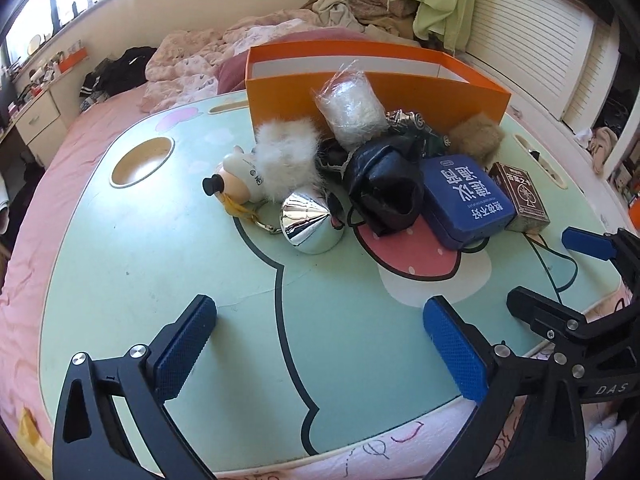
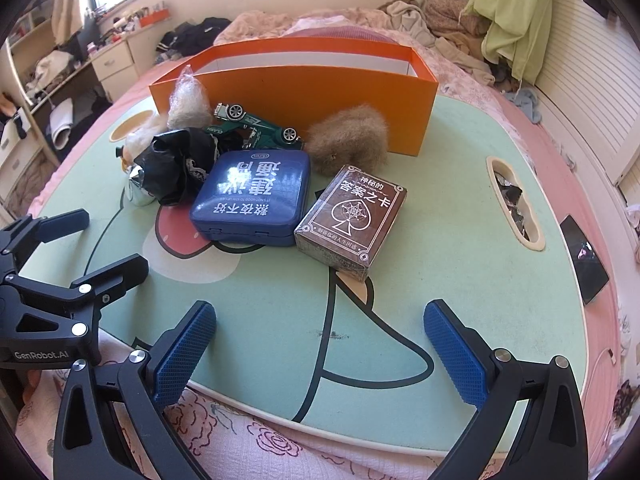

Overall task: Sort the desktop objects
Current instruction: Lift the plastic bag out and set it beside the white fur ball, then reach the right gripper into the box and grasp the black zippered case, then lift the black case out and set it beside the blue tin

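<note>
Sorting stage: not begun, by the look of it; every loose thing lies outside the orange box [image 2: 296,96], which stands with its top open at the far side of the surface [image 1: 160,280], presumably set there as the bin to sort into.
Cup hole [image 1: 142,162]: far left of the surface, well apart from the pile.
Bear keychain [image 1: 240,178]: leftmost of the pile, lying on its side against the white fur ball [image 1: 286,156], ring toward the near edge.
Silver cone [image 1: 310,222]: just in front of the fur ball, nearest the left gripper, so probably its easiest first pick.
Clear bag [image 1: 354,110]: propped upright against the box wall.
Black crumpled bag [image 1: 384,188]: mid-pile, slumped over its neighbours and touching the blue case.
Toy car [image 2: 256,126]: tilted behind the black bag, close to the box wall.
Blue case [image 2: 254,196]: flat, lid up, free on its near side.
Brown fur ball [image 2: 348,140]: against the box front, behind the case.
Card box [image 2: 354,220]: flat, rightmost, just beside the blue case, directly ahead of the right gripper.
Left gripper [image 1: 320,348]: low over bare surface, angled steeply down toward the pile, jaws spread wide, nothing between them.
Right gripper [image 2: 320,350]: at the near edge, same downward tilt, jaws likewise apart and empty.
</note>
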